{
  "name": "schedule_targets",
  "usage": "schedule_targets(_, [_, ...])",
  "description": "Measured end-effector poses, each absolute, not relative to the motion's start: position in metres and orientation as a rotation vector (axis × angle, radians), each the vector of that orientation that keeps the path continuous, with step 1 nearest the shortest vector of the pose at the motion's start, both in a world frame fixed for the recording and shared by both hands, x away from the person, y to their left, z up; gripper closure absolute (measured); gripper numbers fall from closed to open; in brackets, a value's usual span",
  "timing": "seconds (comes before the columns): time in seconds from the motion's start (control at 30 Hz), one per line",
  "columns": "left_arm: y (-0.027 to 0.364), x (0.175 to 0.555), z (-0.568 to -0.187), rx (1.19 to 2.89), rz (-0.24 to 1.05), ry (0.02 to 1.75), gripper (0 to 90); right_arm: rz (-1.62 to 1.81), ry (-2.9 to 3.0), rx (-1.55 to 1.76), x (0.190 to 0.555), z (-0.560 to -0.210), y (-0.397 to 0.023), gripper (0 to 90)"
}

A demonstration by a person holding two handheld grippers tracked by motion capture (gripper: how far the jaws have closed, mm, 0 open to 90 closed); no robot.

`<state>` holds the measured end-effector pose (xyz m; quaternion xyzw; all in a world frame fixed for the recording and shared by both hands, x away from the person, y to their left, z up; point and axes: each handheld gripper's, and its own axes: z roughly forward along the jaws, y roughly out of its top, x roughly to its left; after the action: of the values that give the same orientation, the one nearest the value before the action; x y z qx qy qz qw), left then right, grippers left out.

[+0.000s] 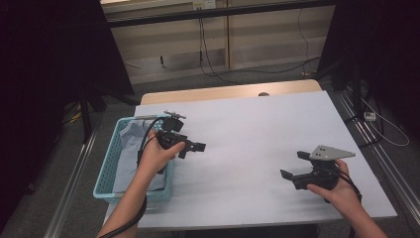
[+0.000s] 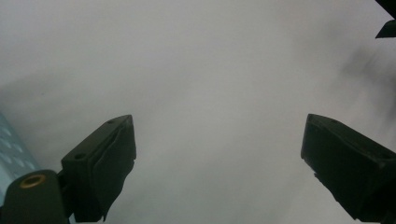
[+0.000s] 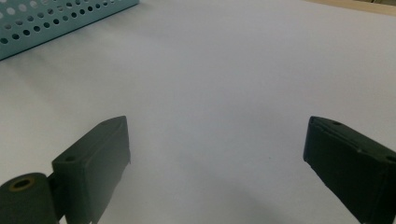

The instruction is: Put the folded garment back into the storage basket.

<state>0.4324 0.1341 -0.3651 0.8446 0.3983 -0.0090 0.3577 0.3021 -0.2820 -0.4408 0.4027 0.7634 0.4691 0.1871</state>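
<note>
A: Left hand-held gripper (image 1: 196,147) status?

B: Jaws standing wide with nothing between them. It's hovering over the white sheet-covered surface (image 1: 257,129), just beside the right rim of the light blue perforated plastic basket (image 1: 106,166).

A: And the grey cloth?

B: The pale grey folded fabric (image 1: 130,153) is lying inside the basket, at the surface's left edge. The left forearm is crossing over the basket's near right corner. No gripper is touching the fabric.

A: Right side?

B: Right hand-held gripper (image 1: 293,167) is also gaping wide and gripping nothing. It's sitting low over the surface's near right part, with the grey three-cornered plate (image 1: 331,152) on top. It's well apart from the basket and pointing left toward it.

A: Gripper views agreeing?

B: Yes. The left gripper view is showing bare white between the black jaws, with a sliver of basket at lower left. The right gripper view is showing the basket wall at upper left, far from the jaws.
</note>
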Motion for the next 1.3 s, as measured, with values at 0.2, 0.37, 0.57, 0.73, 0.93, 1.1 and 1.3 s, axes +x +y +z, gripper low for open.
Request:
schedule_targets(0.2, [0.133,0.429,-0.369,2.190,-0.028,1.013,9.8,1.329,2.147,1.132,0.302,-0.440,-0.282,7.2])
schedule_targets(0.37, [0.131,0.424,-0.371,2.176,-0.037,1.007,9.6,1.330,2.156,1.125,0.301,-0.440,-0.281,7.2])
schedule_targets(0.57, [0.131,0.417,-0.372,2.178,-0.045,0.978,9.0,1.328,2.160,1.125,0.300,-0.440,-0.279,7.2])
schedule_targets(0.73, [0.131,0.412,-0.374,2.174,-0.048,0.967,8.5,1.333,2.164,1.122,0.300,-0.440,-0.279,7.2])
schedule_targets(0.93, [0.130,0.406,-0.377,2.171,-0.064,0.950,8.2,1.343,2.167,1.124,0.299,-0.440,-0.280,7.2])
schedule_targets(1.1, [0.128,0.401,-0.381,2.185,-0.060,0.937,7.6,1.346,2.169,1.126,0.299,-0.440,-0.281,7.2])
schedule_targets(1.3, [0.127,0.398,-0.385,2.187,-0.059,0.922,7.4,1.351,2.174,1.128,0.297,-0.439,-0.282,7.2])
